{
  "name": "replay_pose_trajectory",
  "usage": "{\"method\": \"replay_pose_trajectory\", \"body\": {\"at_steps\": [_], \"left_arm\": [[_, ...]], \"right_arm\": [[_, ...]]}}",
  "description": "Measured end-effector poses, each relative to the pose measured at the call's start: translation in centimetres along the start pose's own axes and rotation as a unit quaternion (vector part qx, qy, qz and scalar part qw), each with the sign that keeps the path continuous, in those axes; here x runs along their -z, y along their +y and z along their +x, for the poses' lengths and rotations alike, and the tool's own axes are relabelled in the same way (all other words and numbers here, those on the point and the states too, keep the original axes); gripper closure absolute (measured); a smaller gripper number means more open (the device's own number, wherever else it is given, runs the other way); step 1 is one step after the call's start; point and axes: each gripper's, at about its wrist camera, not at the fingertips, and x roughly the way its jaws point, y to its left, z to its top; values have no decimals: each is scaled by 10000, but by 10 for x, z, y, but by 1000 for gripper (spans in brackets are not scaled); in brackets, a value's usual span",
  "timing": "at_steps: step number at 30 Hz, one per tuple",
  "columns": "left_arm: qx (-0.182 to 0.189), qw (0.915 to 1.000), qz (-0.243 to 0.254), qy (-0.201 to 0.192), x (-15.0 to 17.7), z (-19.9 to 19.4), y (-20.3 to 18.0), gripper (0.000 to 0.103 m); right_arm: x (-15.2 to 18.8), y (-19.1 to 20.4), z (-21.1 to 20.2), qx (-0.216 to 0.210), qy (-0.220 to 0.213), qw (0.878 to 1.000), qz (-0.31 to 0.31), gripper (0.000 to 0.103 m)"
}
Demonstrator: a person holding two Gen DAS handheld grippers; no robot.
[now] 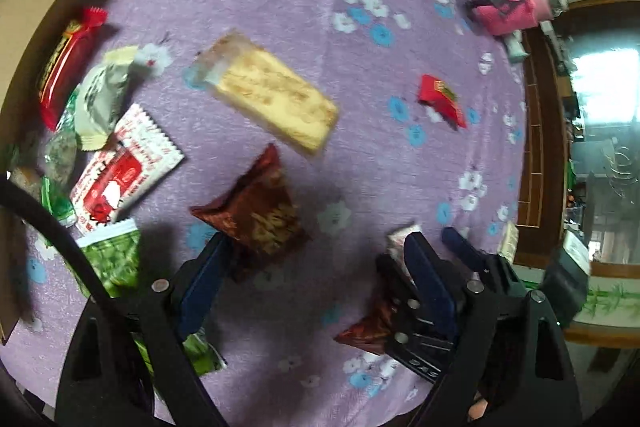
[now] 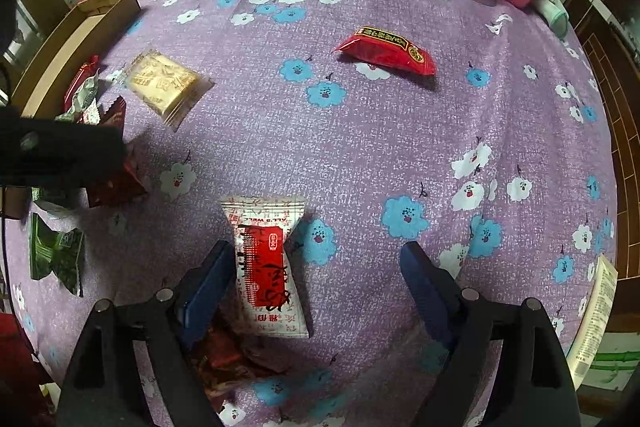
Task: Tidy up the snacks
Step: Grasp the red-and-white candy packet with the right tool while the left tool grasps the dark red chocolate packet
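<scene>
- White-red packet point(image 2: 267, 267) lies flat on bench point(image 2: 360, 147), long axis pointing away from right claw point(image 2: 320, 267).
- Right claw wide, empty.
- Left claw point(image 1: 316, 259) wide, empty.

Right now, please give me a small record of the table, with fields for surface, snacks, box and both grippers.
surface: purple floral tablecloth
snacks: loose packets, mostly clustered beside the box
box: open cardboard box, at table edge
apart: red packet, alone
left gripper: open, beside a dark red packet
right gripper: open, a white-and-red packet between its fingers
</scene>
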Motion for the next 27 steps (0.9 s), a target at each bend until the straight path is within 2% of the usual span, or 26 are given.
{"method": "replay_pose_trajectory", "body": {"at_steps": [2, 6, 10, 11, 16, 22, 25, 27], "left_arm": [[-147, 9998, -98, 82, -1, 5, 5, 16], [-384, 9990, -220, -86, -1, 2, 9, 17], [-541, 9978, -337, -175, -1, 2, 10, 16], [-679, 9970, -302, -236, 0, 2, 9, 16], [-1055, 9936, -113, -379, 2, 7, -1, 15], [-1187, 9917, -224, -447, 0, 8, 0, 15], [-1317, 9896, -268, -506, 3, 9, -4, 18], [-1486, 9868, -270, -577, 5, 9, -7, 25]], "right_arm": [[1, -1, 0, -10, -18, 10000, -10, 14], [0, 0, 2, -46, -35, 10000, -77, 10], [-2, 3, 5, -81, -30, 9998, -162, 3], [-2, 3, 6, -91, -9, 9998, -154, 0], [-2, 1, 6, -80, -76, 9999, -81, 0], [-3, -3, 7, -21, 47, 10000, 15, 0], [-3, -4, 7, -20, 71, 10000, 3, 0], [-4, -3, 8, -19, 69, 10000, 17, 0]]}}
